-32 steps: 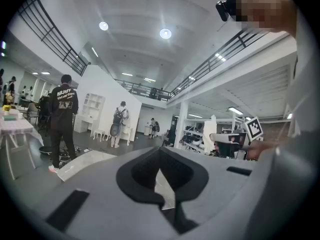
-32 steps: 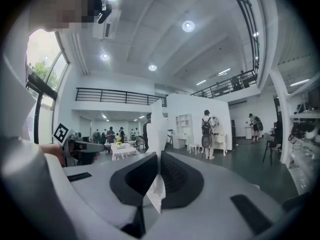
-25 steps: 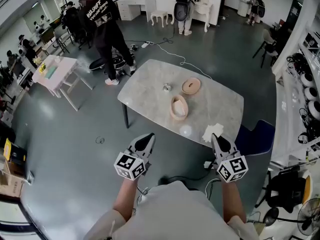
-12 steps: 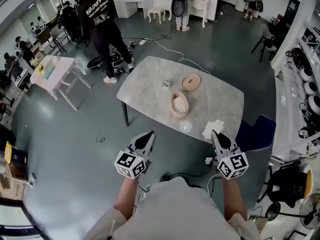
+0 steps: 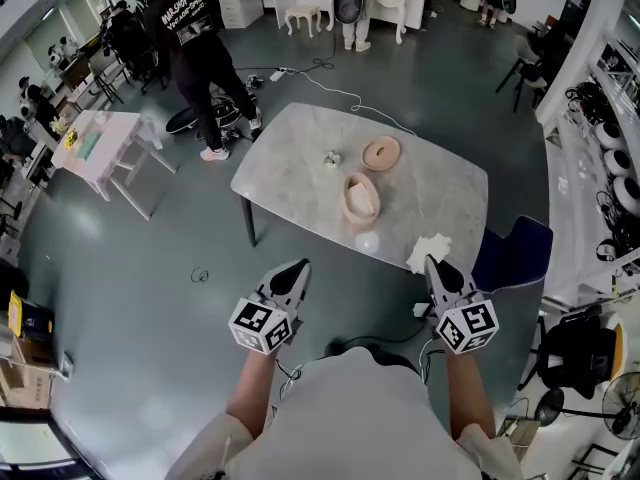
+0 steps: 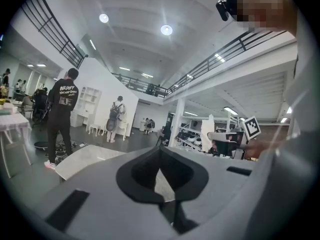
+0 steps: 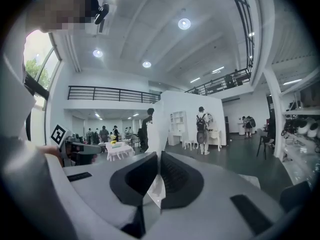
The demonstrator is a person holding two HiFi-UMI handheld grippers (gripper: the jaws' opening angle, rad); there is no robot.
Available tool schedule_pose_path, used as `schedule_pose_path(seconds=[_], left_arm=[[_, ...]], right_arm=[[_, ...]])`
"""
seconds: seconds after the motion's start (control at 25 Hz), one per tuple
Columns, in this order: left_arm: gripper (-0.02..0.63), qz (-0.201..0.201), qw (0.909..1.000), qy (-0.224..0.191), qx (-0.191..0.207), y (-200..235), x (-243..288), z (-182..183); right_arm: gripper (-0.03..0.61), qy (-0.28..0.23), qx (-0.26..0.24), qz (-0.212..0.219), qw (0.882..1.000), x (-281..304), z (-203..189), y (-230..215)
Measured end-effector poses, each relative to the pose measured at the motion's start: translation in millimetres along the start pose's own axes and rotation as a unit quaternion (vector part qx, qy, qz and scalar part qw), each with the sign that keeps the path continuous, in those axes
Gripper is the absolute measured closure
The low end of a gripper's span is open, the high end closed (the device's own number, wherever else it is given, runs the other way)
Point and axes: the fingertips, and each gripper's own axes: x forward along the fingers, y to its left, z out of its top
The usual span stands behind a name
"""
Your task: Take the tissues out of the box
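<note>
An open oval wooden box lies on the marble table, with its lid behind it. A white round lump sits near the table's front edge. My right gripper hangs off the table's near right corner, shut on a crumpled white tissue. In the right gripper view the tissue stands up out of the closed jaws of the right gripper. My left gripper hovers over the floor short of the table; its jaws are shut with nothing in them in the left gripper view.
A blue chair stands at the table's near right corner. A small object lies left of the lid. A person in black stands beyond the table's far left, by a pink table. Cables run over the floor.
The head view has shifted a little and the person in black has stepped. Both grippers hold their places, and the tissue stays in the right jaws.
</note>
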Motion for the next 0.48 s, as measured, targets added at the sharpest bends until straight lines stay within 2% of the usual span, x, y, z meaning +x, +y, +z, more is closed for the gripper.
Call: schedule_pose_path(seconds=[0.48], left_arm=[[0.606, -0.004, 0.9999, 0.009, -0.006, 15.5, -1.5, -5.7]], right_arm=[[0.540, 0.011, 0.001, -0.006, 1.000, 10.8, -8.2, 7.1]])
